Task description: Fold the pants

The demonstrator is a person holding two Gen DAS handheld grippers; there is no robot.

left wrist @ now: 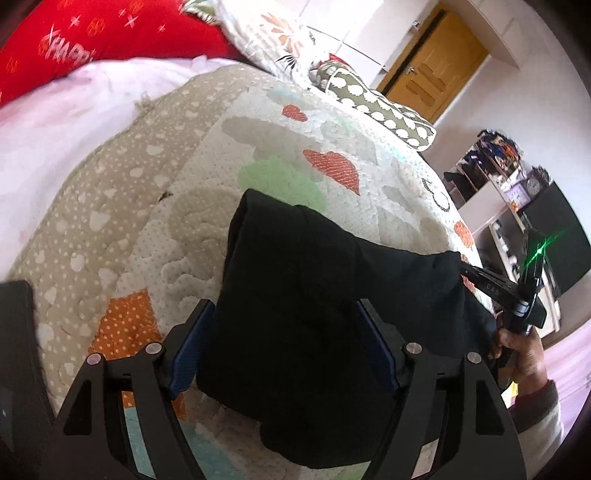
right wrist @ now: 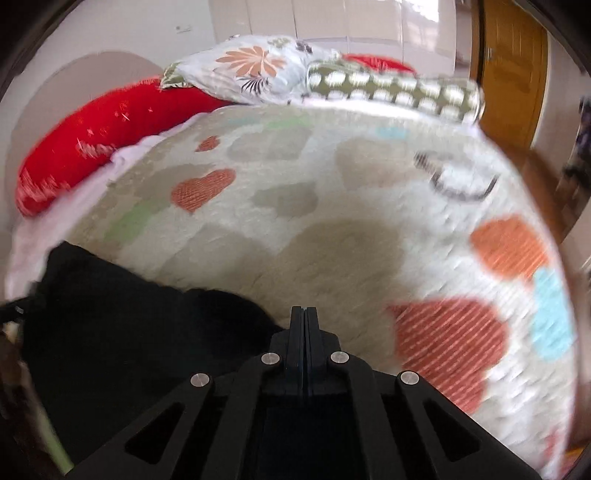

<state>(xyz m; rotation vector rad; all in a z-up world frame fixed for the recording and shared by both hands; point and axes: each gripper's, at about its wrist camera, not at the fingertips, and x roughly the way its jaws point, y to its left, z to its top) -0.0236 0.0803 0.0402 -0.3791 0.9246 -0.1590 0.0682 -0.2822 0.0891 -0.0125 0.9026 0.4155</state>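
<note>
The black pants (left wrist: 325, 317) lie folded into a thick bundle on the quilted bedspread (left wrist: 207, 155). My left gripper (left wrist: 286, 325) is open, its blue-padded fingers (left wrist: 192, 350) standing either side of the bundle's near part. The right gripper (left wrist: 476, 275) shows in the left wrist view at the bundle's right edge, held by a hand. In the right wrist view the pants (right wrist: 122, 339) lie at lower left, and my right gripper (right wrist: 304, 317) has its jaws pressed together with nothing between them, over the bedspread (right wrist: 332, 240) just right of the pants. That view is motion-blurred.
A red pillow (left wrist: 74, 44), a floral pillow (left wrist: 266, 33) and a green patterned cushion (left wrist: 380, 107) lie at the bed's head. A wooden door (left wrist: 432, 62) and a cluttered shelf with a dark screen (left wrist: 554, 236) stand to the right. A dark object (left wrist: 14, 350) sits at the left edge.
</note>
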